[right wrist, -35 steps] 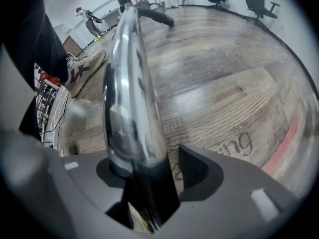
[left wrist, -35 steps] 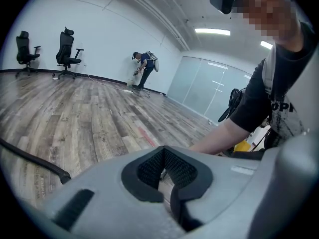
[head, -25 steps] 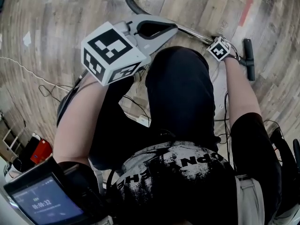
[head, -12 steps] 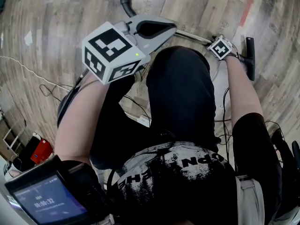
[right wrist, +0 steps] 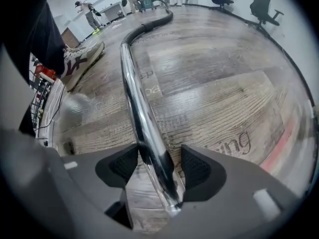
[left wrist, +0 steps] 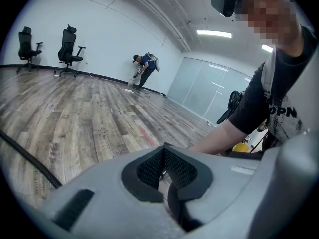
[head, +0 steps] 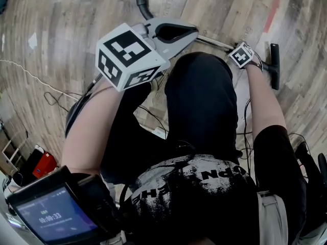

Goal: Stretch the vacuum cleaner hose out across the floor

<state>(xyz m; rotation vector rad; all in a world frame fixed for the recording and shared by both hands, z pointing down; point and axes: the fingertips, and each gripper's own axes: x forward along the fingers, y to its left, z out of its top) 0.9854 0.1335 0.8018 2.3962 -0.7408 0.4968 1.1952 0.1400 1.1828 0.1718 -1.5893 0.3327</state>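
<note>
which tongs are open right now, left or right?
The right tongs: jaws apart, having just been opening, with the chrome vacuum tube loose between them. The left tongs are shut on nothing.

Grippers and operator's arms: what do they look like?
The left gripper and right gripper are grey plastic shells with black ribbed pads, each bearing a white cube with black square markers. The arms are bare below short black T-shirt sleeves.
</note>
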